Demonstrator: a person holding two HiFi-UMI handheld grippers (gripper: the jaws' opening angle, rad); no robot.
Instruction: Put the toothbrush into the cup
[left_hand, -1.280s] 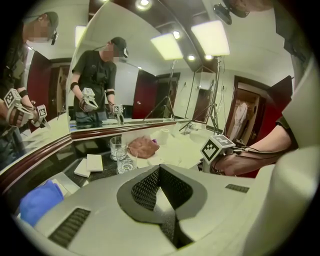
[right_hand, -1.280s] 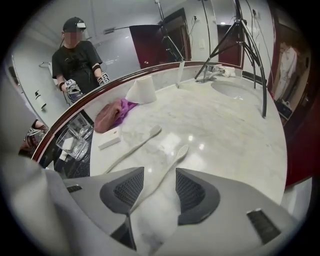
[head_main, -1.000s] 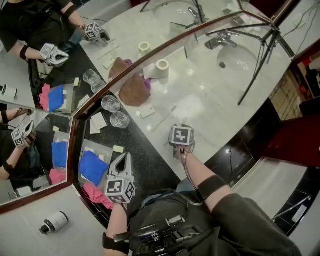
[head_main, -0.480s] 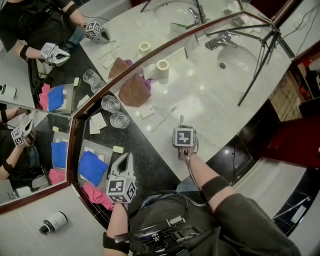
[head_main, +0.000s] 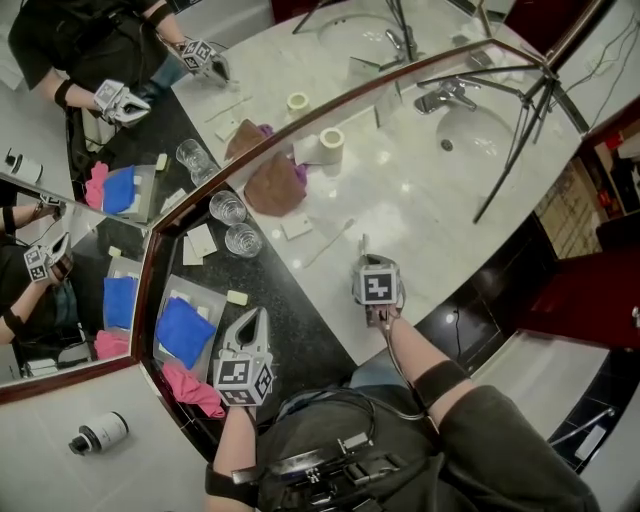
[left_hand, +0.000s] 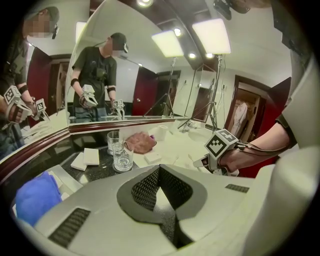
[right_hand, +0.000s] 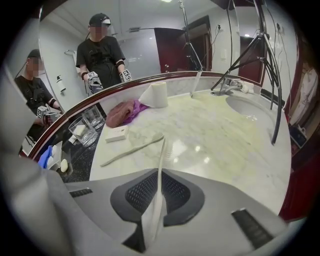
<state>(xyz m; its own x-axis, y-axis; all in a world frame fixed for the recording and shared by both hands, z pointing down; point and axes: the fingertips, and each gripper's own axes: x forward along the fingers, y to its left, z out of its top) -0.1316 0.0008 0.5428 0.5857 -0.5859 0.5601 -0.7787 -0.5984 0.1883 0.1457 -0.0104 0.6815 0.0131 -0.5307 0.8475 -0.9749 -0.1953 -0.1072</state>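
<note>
A pale marble counter (head_main: 430, 210) curves through the middle of the head view. A sink (head_main: 472, 132) and chrome tap (head_main: 447, 95) sit at its upper right, and a black stone stretch (head_main: 300, 330) lies lower down. A wood-framed mirror (head_main: 90, 240) fills the left. In the left gripper view, ceiling light panels (left_hand: 212, 36) glow at top.

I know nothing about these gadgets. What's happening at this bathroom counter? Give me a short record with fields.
Place: pale marble counter
Right gripper: jaws have just closed on a slim white toothbrush, bristle end pointing away from it
Left gripper: shut, nothing between its jaws
Cups: two clear glass tumblers, upright, apart from both grippers
Loose item: second pale toothbrush lying flat on the marble
Stage: toothbrush gripped, not yet in a cup
</note>
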